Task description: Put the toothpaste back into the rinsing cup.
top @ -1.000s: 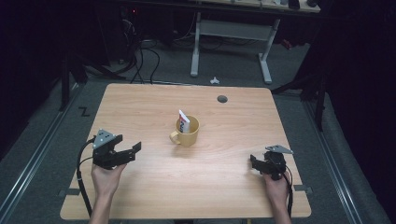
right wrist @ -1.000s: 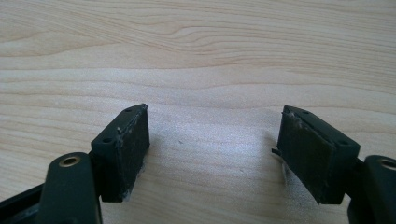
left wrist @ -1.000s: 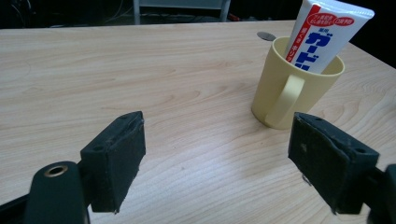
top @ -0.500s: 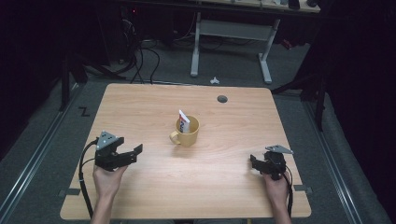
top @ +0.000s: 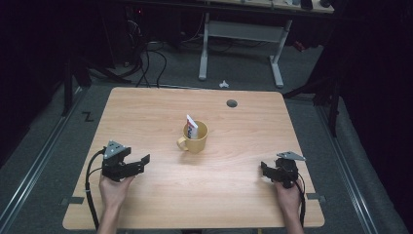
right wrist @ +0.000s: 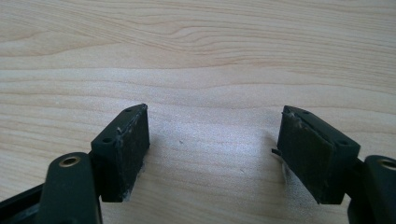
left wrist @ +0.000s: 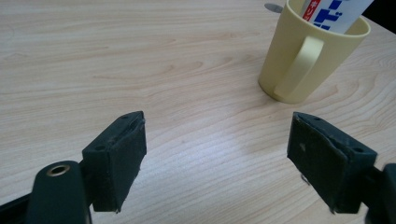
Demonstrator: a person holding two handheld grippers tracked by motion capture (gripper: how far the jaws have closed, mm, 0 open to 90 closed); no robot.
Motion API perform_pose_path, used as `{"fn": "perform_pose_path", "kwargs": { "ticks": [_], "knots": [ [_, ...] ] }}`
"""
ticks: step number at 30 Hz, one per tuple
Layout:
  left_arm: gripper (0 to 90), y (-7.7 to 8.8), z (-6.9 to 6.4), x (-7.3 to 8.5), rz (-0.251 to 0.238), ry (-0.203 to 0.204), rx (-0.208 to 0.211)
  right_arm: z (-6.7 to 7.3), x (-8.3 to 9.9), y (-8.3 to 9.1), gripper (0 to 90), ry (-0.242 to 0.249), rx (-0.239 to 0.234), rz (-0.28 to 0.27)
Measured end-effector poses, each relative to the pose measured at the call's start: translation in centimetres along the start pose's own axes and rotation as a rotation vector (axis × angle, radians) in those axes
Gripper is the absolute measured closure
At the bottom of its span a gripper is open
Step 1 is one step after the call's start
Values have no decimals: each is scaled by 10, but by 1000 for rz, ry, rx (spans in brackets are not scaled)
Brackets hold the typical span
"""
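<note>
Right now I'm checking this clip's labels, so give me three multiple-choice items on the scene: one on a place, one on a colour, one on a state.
1. Where does the mug stand?
A. near the middle of the table
B. at the table's near right corner
C. on the floor

2. What colour is the mug?
A. red
B. yellow
C. black

3. How do the left gripper's jaws stand?
A. shut on the mug's handle
B. shut on the tube
C. open, with bare tabletop between them

Answers:
1 A, the high view shows it mid-table.
2 B, pale yellow in both views, with a tube standing inside.
3 C, wood grain shows between the pads.
</note>
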State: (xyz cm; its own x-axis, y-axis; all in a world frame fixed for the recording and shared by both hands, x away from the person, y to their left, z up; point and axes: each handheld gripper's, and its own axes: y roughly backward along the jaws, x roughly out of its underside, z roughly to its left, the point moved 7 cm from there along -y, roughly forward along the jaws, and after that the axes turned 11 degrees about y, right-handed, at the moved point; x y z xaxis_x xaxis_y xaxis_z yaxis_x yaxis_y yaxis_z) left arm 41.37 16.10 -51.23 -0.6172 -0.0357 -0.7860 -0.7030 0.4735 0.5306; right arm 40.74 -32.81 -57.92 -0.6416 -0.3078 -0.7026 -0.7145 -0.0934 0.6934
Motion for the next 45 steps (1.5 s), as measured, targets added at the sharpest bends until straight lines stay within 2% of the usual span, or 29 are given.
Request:
{"fn": "perform_pose_path", "kwargs": {
  "ticks": [12, 17, 20, 24, 33, 45],
  "knots": [
    [217, -12, 4, 12, 37, 16, -12, 0, 0, 0, 254, 0, 0, 0],
    [219, -18, 5, 16, 46, 2, -37, 0, 0, 0, 254, 0, 0, 0],
    [231, -21, 5, 21, 45, -33, -67, 0, 0, 0, 254, -1, 0, 1],
    [230, -25, 6, 24, 63, -46, -80, 0, 0, 0, 254, -1, 0, 1],
    [229, -36, 13, 31, 87, -33, -104, 0, 0, 0, 254, -2, 0, 1],
    [228, -45, 18, 36, 104, -44, -149, 0, 0, 0, 254, -2, 0, 1]
  ]
}}
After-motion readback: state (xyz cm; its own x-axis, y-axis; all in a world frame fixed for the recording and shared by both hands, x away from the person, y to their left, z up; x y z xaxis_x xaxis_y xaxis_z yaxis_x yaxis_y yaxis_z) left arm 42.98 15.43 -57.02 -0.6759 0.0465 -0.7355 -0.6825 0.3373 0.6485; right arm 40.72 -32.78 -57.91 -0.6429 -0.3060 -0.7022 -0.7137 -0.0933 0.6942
